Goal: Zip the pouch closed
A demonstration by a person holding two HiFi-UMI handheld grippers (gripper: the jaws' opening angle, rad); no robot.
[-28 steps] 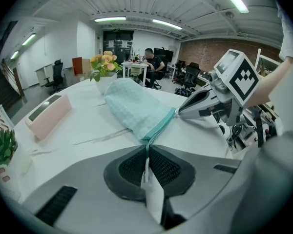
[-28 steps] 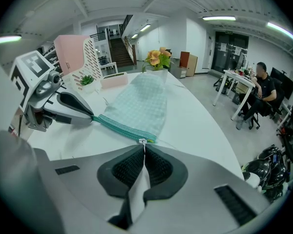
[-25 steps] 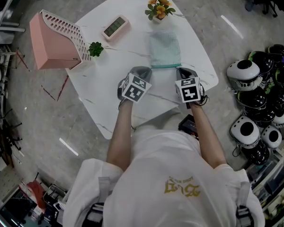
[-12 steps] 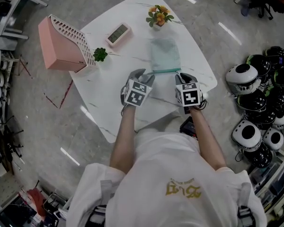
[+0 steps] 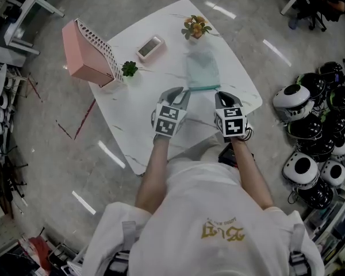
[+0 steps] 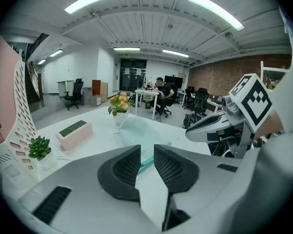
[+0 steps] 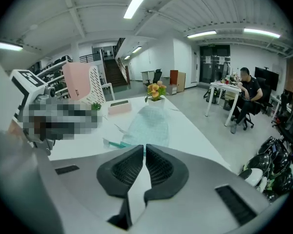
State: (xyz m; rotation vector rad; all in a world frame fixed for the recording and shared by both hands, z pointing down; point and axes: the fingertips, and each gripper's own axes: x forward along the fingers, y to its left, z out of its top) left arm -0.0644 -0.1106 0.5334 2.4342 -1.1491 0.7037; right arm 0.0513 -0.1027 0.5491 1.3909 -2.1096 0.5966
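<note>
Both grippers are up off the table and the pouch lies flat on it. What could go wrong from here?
1. Neither the left gripper nor the right gripper holds anything; their jaws are closing on air. Whether the teal zip edge of the pouch is fully shut cannot be told, so it may be left partly open.
2. The pouch lies loose on the smooth table; a one-sided re-grip could slide it toward the flower pot.
</note>
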